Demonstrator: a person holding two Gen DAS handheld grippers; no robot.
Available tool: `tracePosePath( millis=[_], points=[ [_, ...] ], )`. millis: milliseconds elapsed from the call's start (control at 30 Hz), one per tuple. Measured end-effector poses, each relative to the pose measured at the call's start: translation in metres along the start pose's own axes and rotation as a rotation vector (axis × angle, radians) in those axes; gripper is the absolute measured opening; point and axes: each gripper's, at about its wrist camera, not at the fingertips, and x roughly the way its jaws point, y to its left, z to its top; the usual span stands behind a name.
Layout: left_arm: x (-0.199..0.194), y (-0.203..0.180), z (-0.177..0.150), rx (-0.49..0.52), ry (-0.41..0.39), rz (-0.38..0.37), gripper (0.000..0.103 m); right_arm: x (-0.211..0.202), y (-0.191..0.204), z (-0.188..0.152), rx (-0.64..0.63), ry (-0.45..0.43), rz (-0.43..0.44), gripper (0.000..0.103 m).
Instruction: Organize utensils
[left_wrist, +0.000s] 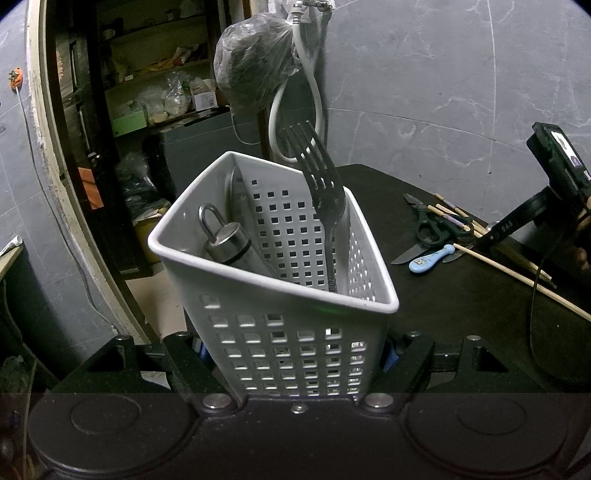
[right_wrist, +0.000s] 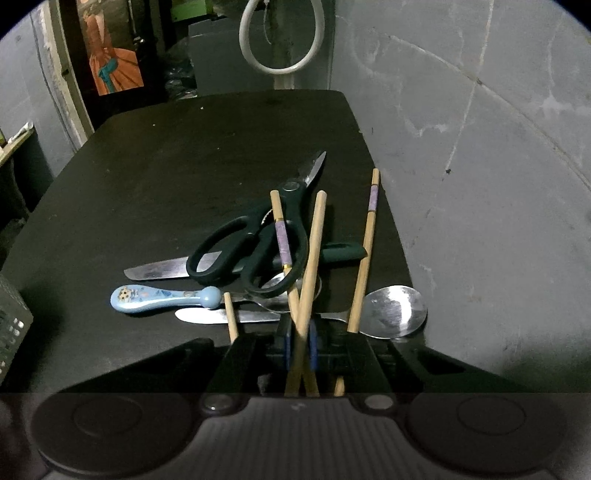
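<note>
At left, the left gripper (left_wrist: 295, 354) has its fingers clamped on a white perforated plastic caddy (left_wrist: 280, 295) w/ a dark metal fork (left_wrist: 321, 195) inside. On the black surface (right_wrist: 166, 177) at right, the right gripper (right_wrist: 300, 349) has fingers shut on two crossed bamboo chopsticks (right_wrist: 312, 251). Risk: crossed sticks may scissor apart & slip when lifted, snagging the black-handled scissors (right_wrist: 255, 240).

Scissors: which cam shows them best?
Right wrist. The scissors lie whole near frame centre, handles and blade tips clear, with one chopstick across them. In the left wrist view the scissors sit small and dark, far right behind the basket.
</note>
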Motion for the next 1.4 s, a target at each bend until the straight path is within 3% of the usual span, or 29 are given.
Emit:
tracePosePath(
  millis=[567, 1000, 1400],
  points=[
    [0.0, 0.002, -0.001, -0.002, -0.006, -0.008, 0.079, -0.016, -0.029, -0.01, 0.391, 0.062, 0.259, 0.009],
    [-0.001, 0.007, -0.007, -0.001, -0.026, -0.036, 0.078, -0.037, -0.003, -0.025, 0.3, 0.133, 0.2, 0.007],
    [-0.002, 0.012, -0.008, 0.01, -0.033, -0.065, 0.078, -0.037, 0.018, -0.045, 0.316, 0.135, 0.191, 0.007]
  ],
)
